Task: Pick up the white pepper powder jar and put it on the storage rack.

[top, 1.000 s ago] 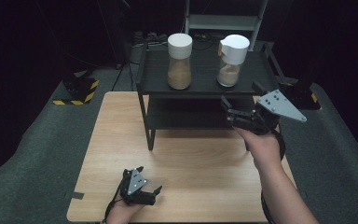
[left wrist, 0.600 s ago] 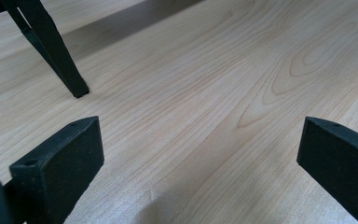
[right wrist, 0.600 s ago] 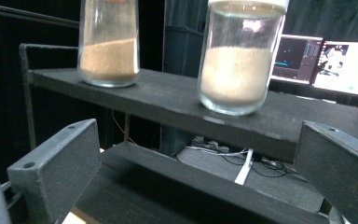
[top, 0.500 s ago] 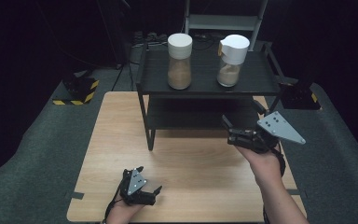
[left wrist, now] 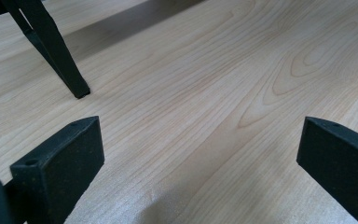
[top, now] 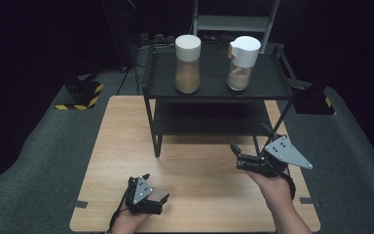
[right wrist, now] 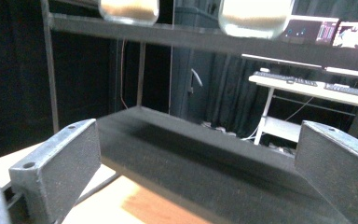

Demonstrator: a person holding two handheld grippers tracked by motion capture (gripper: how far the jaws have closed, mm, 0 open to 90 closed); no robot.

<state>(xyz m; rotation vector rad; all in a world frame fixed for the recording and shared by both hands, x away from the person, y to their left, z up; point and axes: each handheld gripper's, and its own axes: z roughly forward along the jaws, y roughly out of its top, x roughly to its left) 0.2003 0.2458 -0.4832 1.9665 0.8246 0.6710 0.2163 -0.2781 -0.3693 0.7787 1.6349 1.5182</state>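
Table (top: 199, 195): it was the broad wooden surface under everything; both my hands were over its near part, so a careless sweep could only scrape it.
Shelf rack (top: 214, 92): the black two-tier rack stood at the far half of the table. My judgement was that this was the main hazard: a knock against its front edge or leg would shake whatever stood on top.
Right jar (top: 241, 63): white-capped, part-filled with pale powder, it stood upright on the top shelf, well apart from my right gripper. It looked tall and top-heavy, so a bump could tip it.
Left jar (top: 188, 63): same shelf, beside the other jar but not touching; it faced the same risk.
Right gripper (top: 241, 157): held above the table in front of the rack's right side, jaws spread and holding nothing, aimed at the lower shelf (right wrist: 205, 158). Rising from there, I could have clipped the shelf edge.
Left gripper (top: 151, 197): low over the near table, jaws spread wide, holding nothing; little risk there.
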